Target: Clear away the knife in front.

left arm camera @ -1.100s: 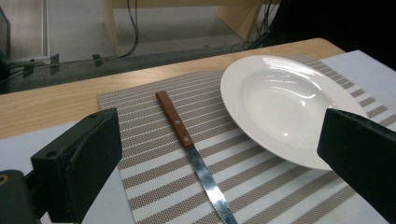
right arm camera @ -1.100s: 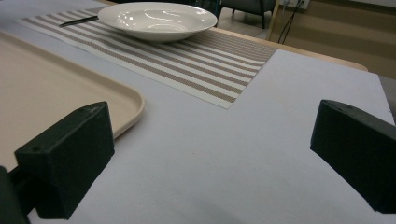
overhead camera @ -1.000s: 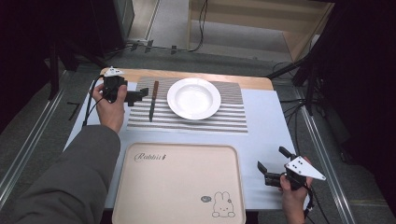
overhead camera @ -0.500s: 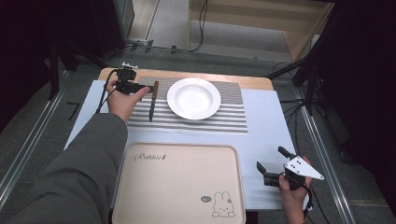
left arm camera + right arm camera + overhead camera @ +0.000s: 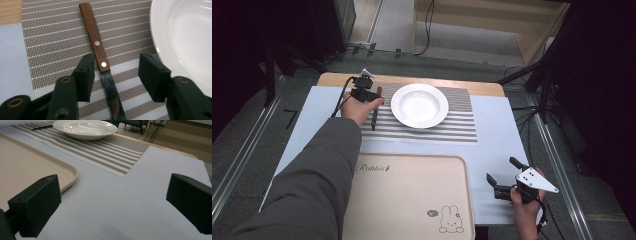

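Dark room all around, with a wooden table covered by a pale blue sheet (image 5: 497, 125) and a brown-and-white striped placemat (image 5: 457, 125) laid across the far half. White plate (image 5: 419, 104) sits in the middle of the mat, empty. Just to its left lies a knife (image 5: 101, 60) with a wooden handle and two rivets, blade pointing toward the person.

Left gripper (image 5: 115, 72) is right over that knife, jaws spread apart on either side of the spot where handle meets blade, not closed on it. The plate rim is very close to the jaw on the plate side, so it's a bit tight there.

Closer to the person there's a big beige tray (image 5: 412, 200) with a rabbit print in one corner, nothing on it. The grey sleeve (image 5: 312, 185) reaches across its left edge.

Right gripper (image 5: 504, 182) hangs out by the near right corner of the sheet, beside the tray, jaws wide open over bare sheet, well apart from the plate.
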The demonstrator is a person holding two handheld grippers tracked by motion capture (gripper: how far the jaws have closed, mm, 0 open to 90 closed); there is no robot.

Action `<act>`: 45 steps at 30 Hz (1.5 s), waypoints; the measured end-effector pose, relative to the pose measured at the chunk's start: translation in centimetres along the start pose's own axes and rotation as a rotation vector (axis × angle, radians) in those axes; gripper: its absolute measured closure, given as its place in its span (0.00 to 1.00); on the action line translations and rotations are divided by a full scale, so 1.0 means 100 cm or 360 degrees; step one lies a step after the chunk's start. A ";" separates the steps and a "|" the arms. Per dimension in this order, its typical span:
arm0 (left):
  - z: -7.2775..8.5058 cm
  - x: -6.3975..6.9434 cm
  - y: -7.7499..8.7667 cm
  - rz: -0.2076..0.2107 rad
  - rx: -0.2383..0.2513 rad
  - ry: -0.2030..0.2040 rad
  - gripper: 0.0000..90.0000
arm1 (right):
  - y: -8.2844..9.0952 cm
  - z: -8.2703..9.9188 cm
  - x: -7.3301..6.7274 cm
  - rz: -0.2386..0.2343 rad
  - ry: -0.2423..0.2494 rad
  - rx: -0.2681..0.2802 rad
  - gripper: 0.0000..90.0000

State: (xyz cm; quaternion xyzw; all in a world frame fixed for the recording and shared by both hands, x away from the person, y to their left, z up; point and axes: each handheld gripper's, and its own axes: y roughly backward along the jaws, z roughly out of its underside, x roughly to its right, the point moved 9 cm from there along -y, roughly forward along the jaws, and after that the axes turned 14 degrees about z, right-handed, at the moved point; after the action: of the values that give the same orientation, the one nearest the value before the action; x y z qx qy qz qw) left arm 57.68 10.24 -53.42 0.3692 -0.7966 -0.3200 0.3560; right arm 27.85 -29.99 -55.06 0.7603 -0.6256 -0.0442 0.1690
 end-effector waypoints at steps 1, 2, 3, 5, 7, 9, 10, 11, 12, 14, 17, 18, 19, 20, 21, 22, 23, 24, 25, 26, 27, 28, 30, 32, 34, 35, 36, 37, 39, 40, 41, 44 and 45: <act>-0.001 0.000 -0.002 -0.0004 0.0004 0.0005 0.57 | 0.000 0.000 0.000 0.0000 0.0003 -0.0001 0.00; -0.001 0.000 -0.002 -0.0004 0.0004 0.0005 0.59 | 0.000 0.000 0.000 0.0000 0.0003 -0.0001 0.00; -0.001 -0.001 -0.003 -0.0010 -0.0001 0.0003 0.59 | 0.000 0.000 0.000 -0.0001 0.0005 0.0000 0.00; -0.001 -0.004 -0.006 -0.0039 0.0005 0.0008 0.67 | 0.000 0.000 0.000 0.0001 0.0006 0.0000 0.00; -0.001 -0.006 -0.008 -0.0049 0.0010 0.0021 0.71 | -0.001 0.000 0.000 0.0002 0.0007 0.0000 0.00; -0.001 -0.008 -0.009 -0.0053 0.0017 0.0024 0.73 | -0.001 0.000 0.000 0.0003 0.0006 0.0001 0.00; -0.001 -0.008 -0.009 -0.0053 0.0017 0.0024 0.74 | -0.001 0.000 0.000 0.0003 0.0006 0.0001 0.00; -0.002 -0.008 -0.011 -0.0064 0.0033 0.0023 0.74 | -0.001 0.000 0.000 0.0004 0.0005 -0.0003 0.00; -0.002 -0.009 -0.012 -0.0075 0.0039 0.0023 0.74 | -0.001 0.000 0.000 0.0006 0.0006 -0.0004 0.00; -0.002 -0.009 -0.013 -0.0084 0.0039 0.0022 0.74 | -0.001 0.000 -0.001 0.0007 0.0006 -0.0004 0.00; 0.002 -0.012 -0.017 -0.0122 0.0013 0.0021 0.75 | -0.001 0.000 -0.001 0.0008 0.0009 -0.0005 0.00; 0.002 -0.012 -0.017 -0.0122 0.0013 0.0021 0.75 | -0.001 0.000 -0.001 0.0008 0.0009 -0.0005 0.00; 0.003 -0.012 -0.019 -0.0149 -0.0003 0.0007 0.75 | -0.001 0.000 -0.001 0.0008 0.0008 -0.0005 0.00; 0.003 -0.012 -0.019 -0.0149 -0.0003 0.0007 0.76 | -0.001 0.000 -0.001 0.0008 0.0008 -0.0005 0.00; 0.004 -0.013 -0.021 -0.0169 -0.0010 0.0009 0.76 | -0.001 0.000 -0.001 0.0006 0.0009 -0.0005 0.00; 0.005 -0.014 -0.022 -0.0167 -0.0011 0.0004 0.76 | -0.001 0.000 -0.001 0.0006 0.0009 -0.0005 0.00; 0.005 -0.013 -0.023 -0.0192 -0.0009 -0.0023 0.78 | -0.001 0.000 -0.001 0.0004 0.0009 -0.0005 0.00; 0.005 -0.013 -0.023 -0.0192 -0.0009 -0.0023 0.78 | -0.001 0.000 -0.001 0.0004 0.0009 -0.0004 0.00; 0.005 -0.012 -0.023 -0.0212 -0.0017 -0.0047 0.78 | -0.001 0.000 -0.001 0.0004 0.0009 -0.0004 0.00; 0.006 -0.012 -0.023 -0.0226 -0.0021 -0.0062 0.78 | -0.001 0.000 -0.001 0.0001 0.0010 -0.0001 0.00; 0.006 -0.012 -0.023 -0.0230 -0.0020 -0.0061 0.79 | -0.001 0.000 -0.001 0.0000 0.0012 -0.0002 0.00; 0.006 -0.013 -0.023 -0.0242 -0.0019 -0.0060 0.81 | -0.001 0.000 -0.001 0.0000 0.0013 -0.0002 0.00; 0.006 -0.012 -0.023 -0.0234 -0.0019 -0.0068 0.84 | -0.001 0.000 -0.001 0.0001 0.0013 -0.0002 0.00; 0.006 -0.012 -0.023 -0.0237 -0.0018 -0.0069 0.84 | -0.001 0.000 -0.001 0.0000 0.0011 -0.0003 0.00; 0.006 -0.013 -0.023 -0.0225 -0.0019 -0.0064 0.85 | -0.001 0.000 0.000 -0.0001 0.0012 -0.0001 0.00; 0.006 -0.012 -0.022 -0.0218 -0.0018 -0.0067 0.85 | -0.001 0.000 0.000 0.0000 -0.0002 0.0002 0.00; 0.006 -0.012 -0.022 -0.0214 -0.0018 -0.0067 0.85 | -0.001 0.000 0.001 0.0001 -0.0004 0.0003 0.00; 0.007 -0.012 -0.022 -0.0219 -0.0019 -0.0073 0.85 | -0.001 0.000 0.001 0.0001 -0.0005 0.0007 0.00; 0.008 -0.012 -0.021 -0.0217 -0.0017 -0.0077 0.85 | -0.001 0.000 0.001 0.0000 -0.0006 0.0007 0.00; 0.008 -0.011 -0.020 -0.0216 -0.0017 -0.0076 0.85 | -0.001 0.000 0.001 0.0000 -0.0006 0.0007 0.00; 0.009 -0.011 -0.020 -0.0209 -0.0013 -0.0074 0.85 | -0.001 0.000 0.001 0.0000 -0.0008 0.0009 0.00; 0.010 -0.009 -0.015 -0.0192 -0.0006 -0.0086 0.85 | -0.001 0.000 0.001 -0.0003 -0.0014 0.0009 0.00; 0.010 -0.008 -0.014 -0.0185 0.0000 -0.0087 0.85 | -0.001 0.000 0.001 -0.0003 -0.0015 0.0010 0.00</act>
State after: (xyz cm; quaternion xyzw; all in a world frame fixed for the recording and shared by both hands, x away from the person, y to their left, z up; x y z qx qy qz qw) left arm 57.76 10.44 -55.29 0.4061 -0.7831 -0.3502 0.3151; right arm 27.96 -30.09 -55.04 0.7612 -0.6258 -0.0462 0.1636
